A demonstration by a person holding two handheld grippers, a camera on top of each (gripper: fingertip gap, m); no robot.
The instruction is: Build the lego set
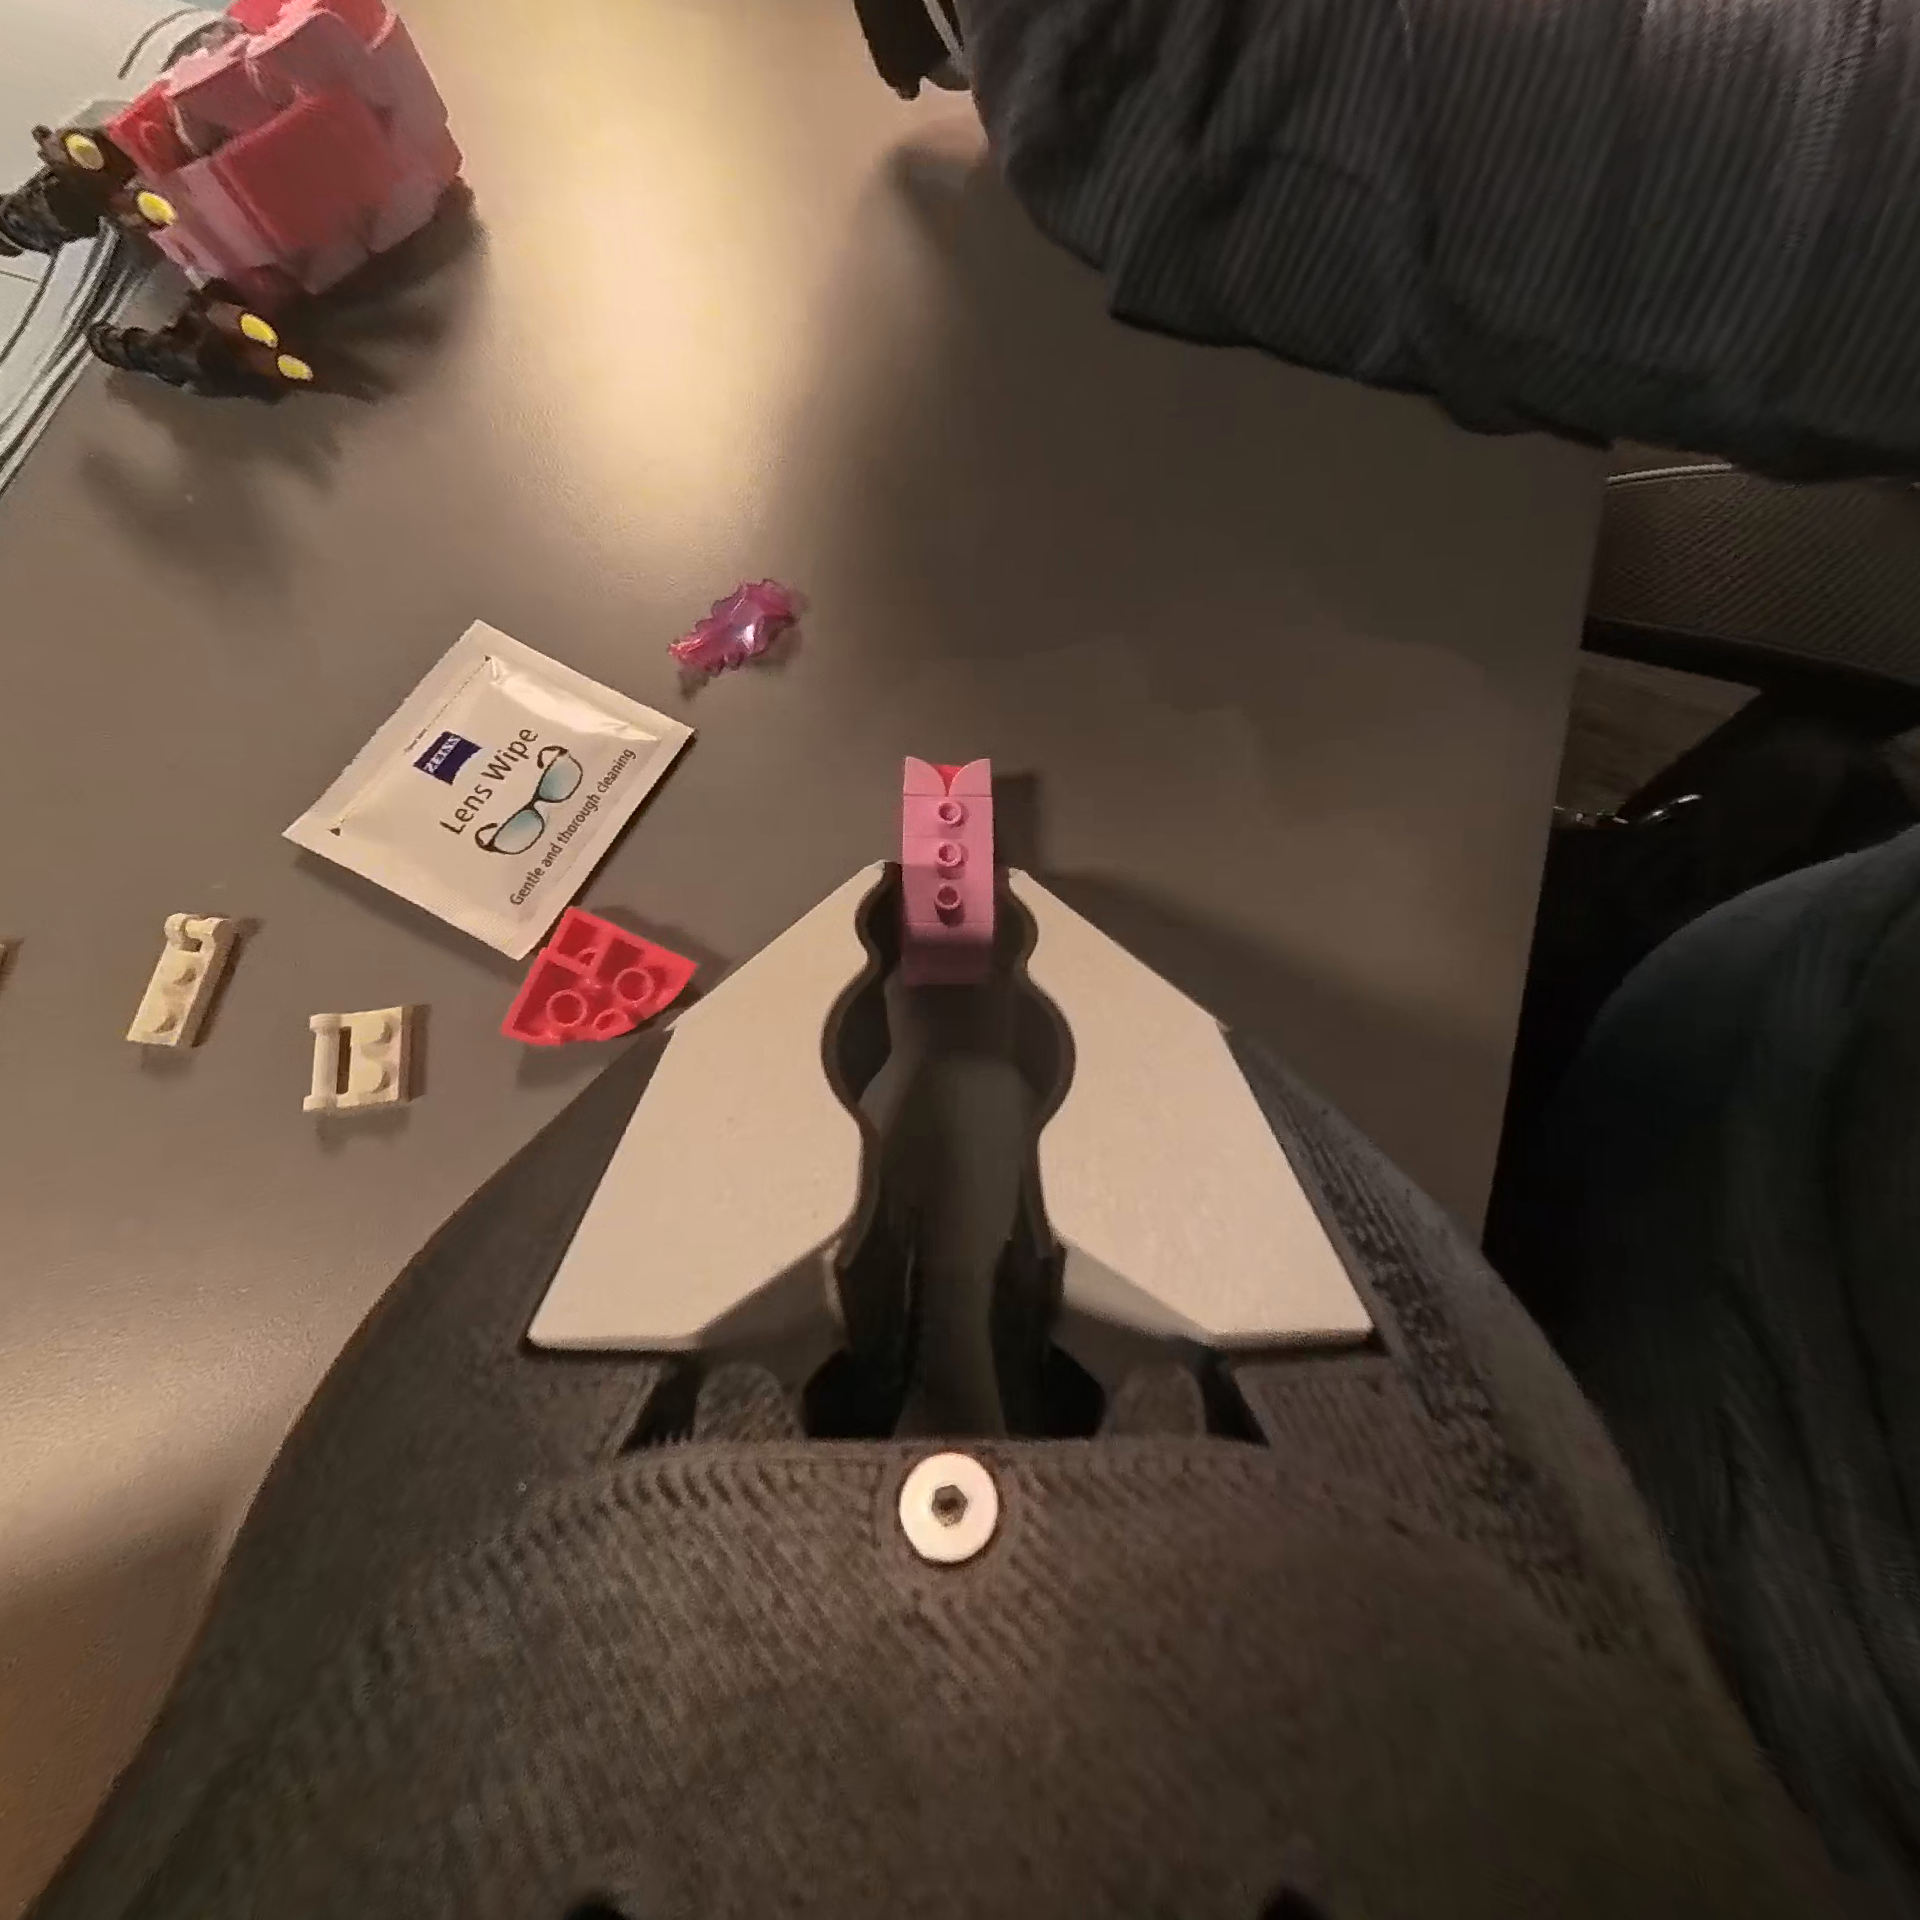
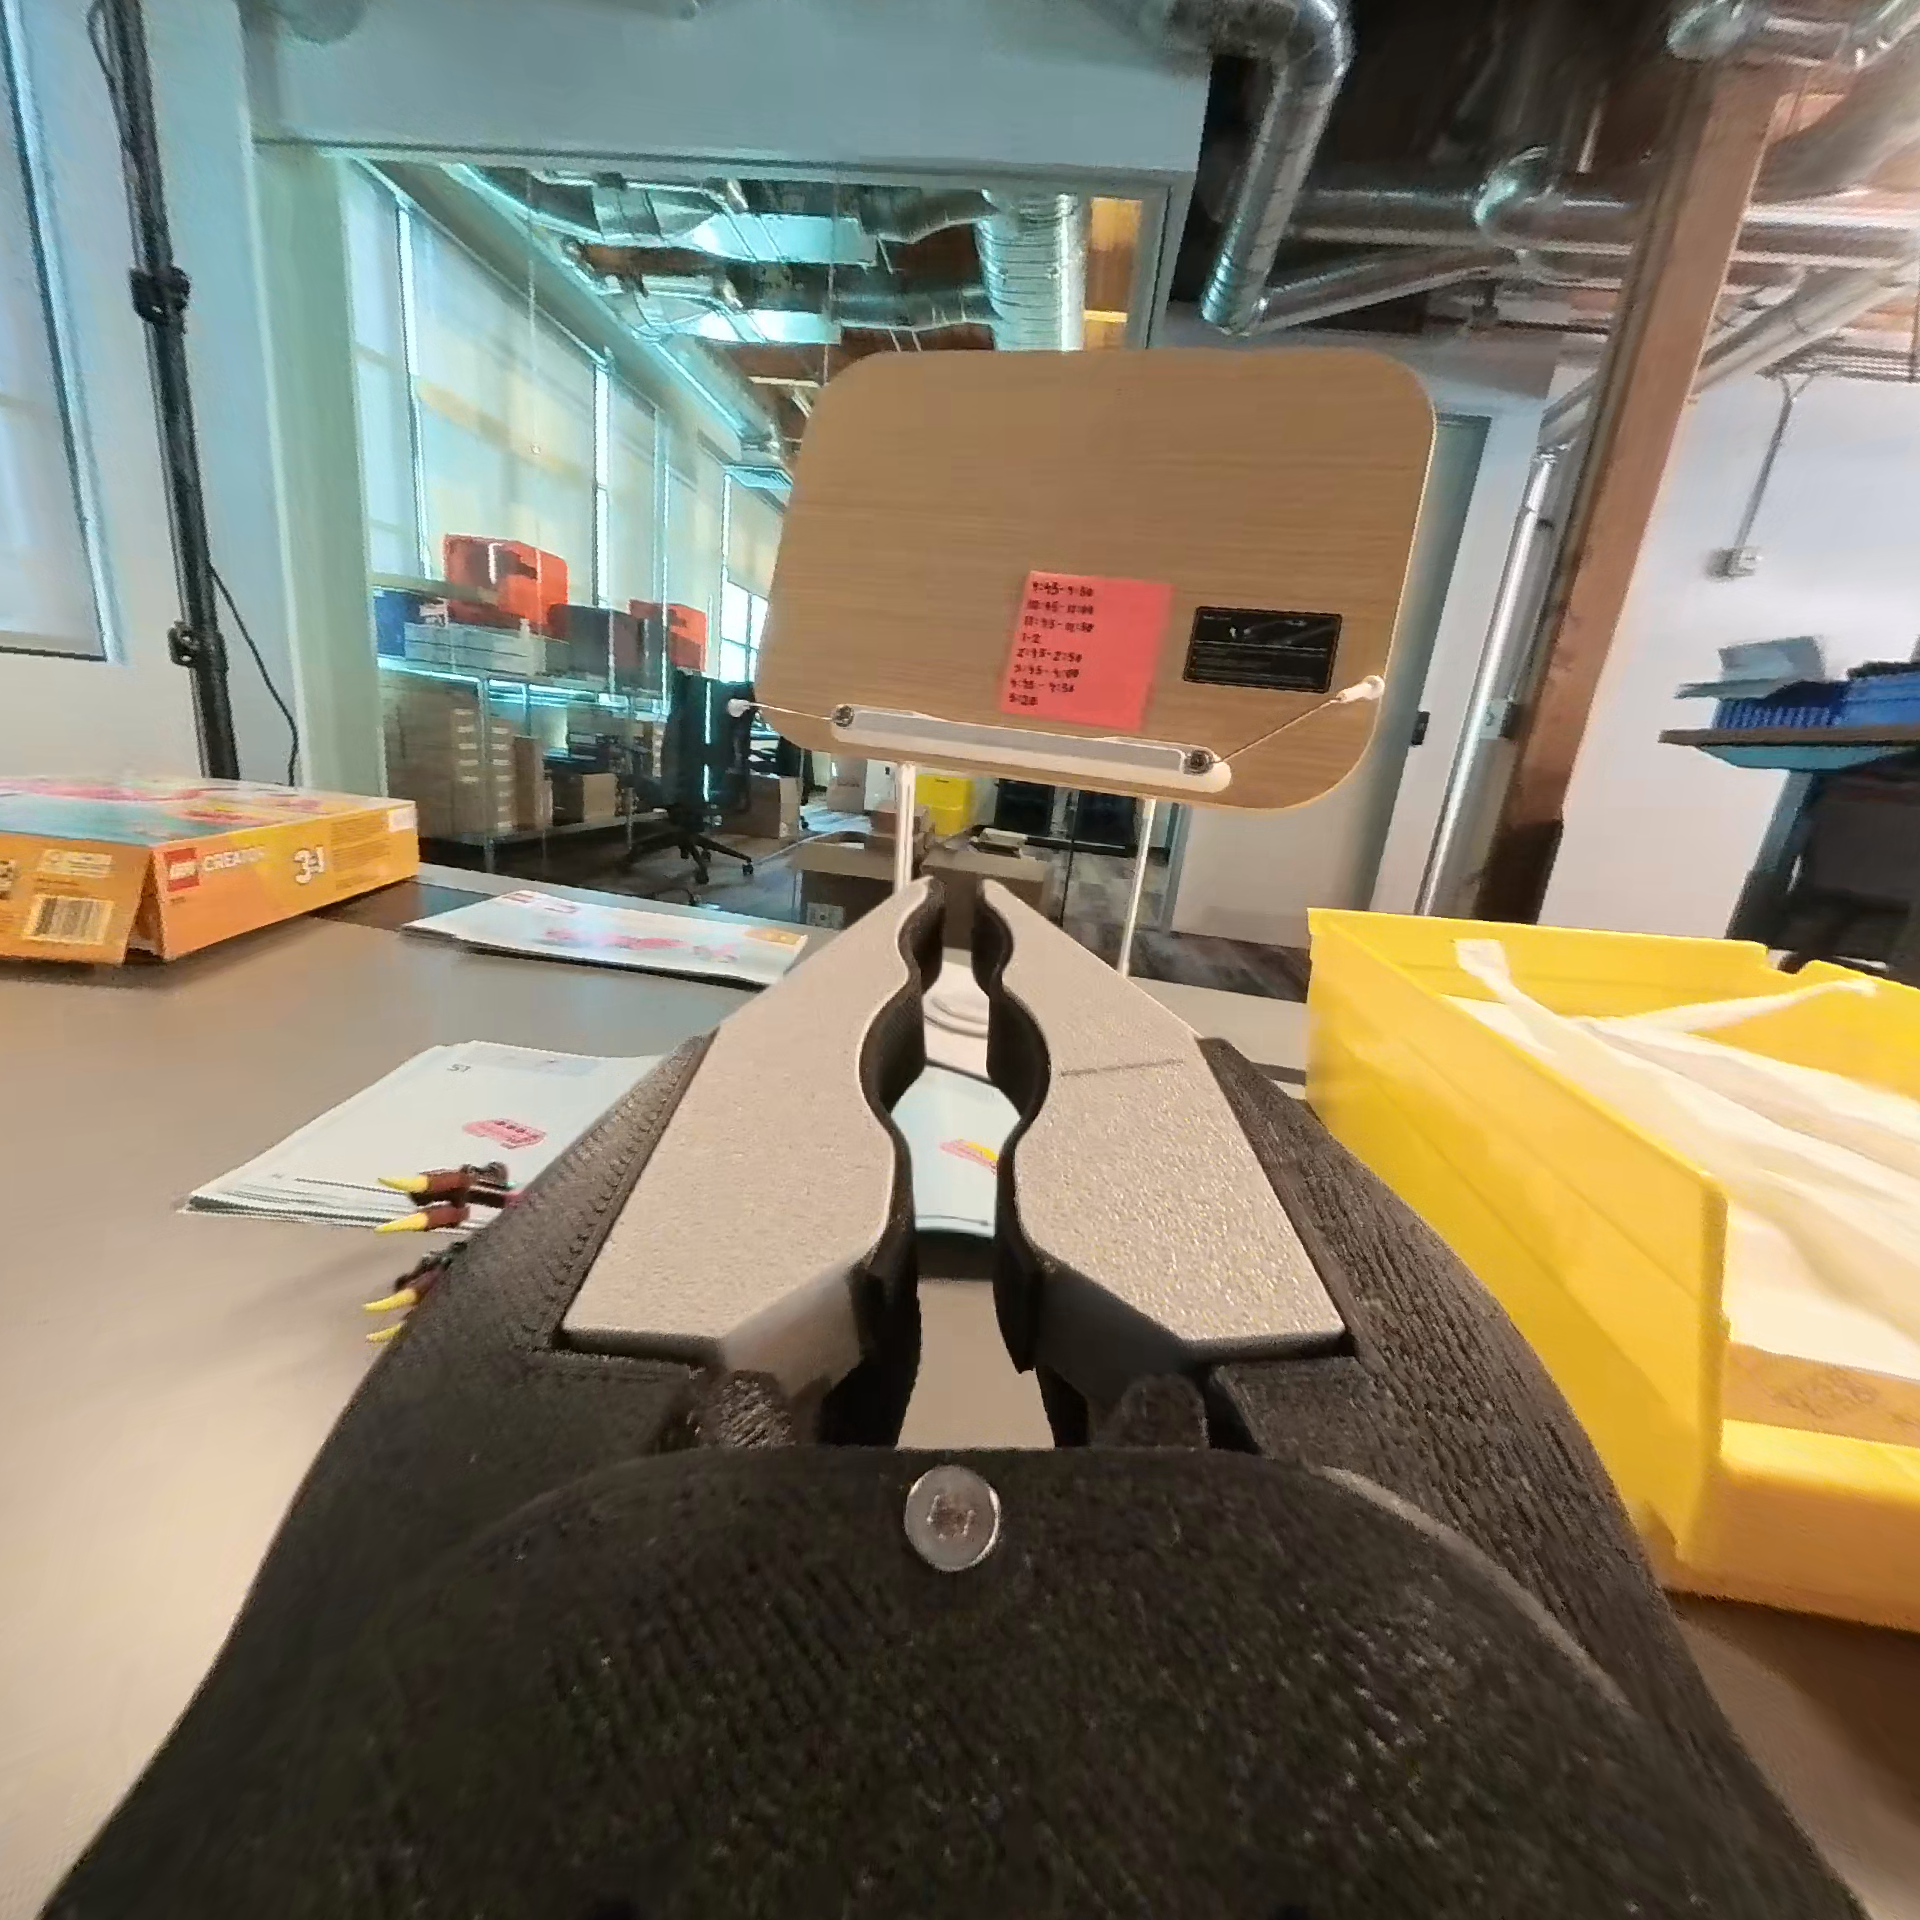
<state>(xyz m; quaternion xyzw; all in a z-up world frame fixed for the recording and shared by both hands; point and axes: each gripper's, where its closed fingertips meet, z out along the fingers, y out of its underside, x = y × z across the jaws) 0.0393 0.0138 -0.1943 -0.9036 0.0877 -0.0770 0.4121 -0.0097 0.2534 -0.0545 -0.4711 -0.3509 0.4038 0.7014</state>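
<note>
Your left gripper (image 1: 948, 883) is clamped on a pink brick stack (image 1: 948, 868), both fingertips pressed to its sides, above the grey table (image 1: 1195, 675) near its right edge. Just left of the fingers lies a red curved plate (image 1: 590, 982), touching a corner of a white wipe sachet (image 1: 488, 784). Two cream hinge pieces (image 1: 358, 1058) lie farther left, a clear pink scrap (image 1: 738, 623) lies beyond, and a red and pink model (image 1: 281, 145) sits toward the far left corner.

Your right gripper (image 2: 961, 899) is almost closed on nothing, a narrow slit between its tips, raised over an open booklet (image 2: 416, 1122). A yellow bin (image 2: 1507, 1143) stands to its right, a wooden stand (image 2: 1091, 582) ahead, an orange box (image 2: 208, 862) at the far left.
</note>
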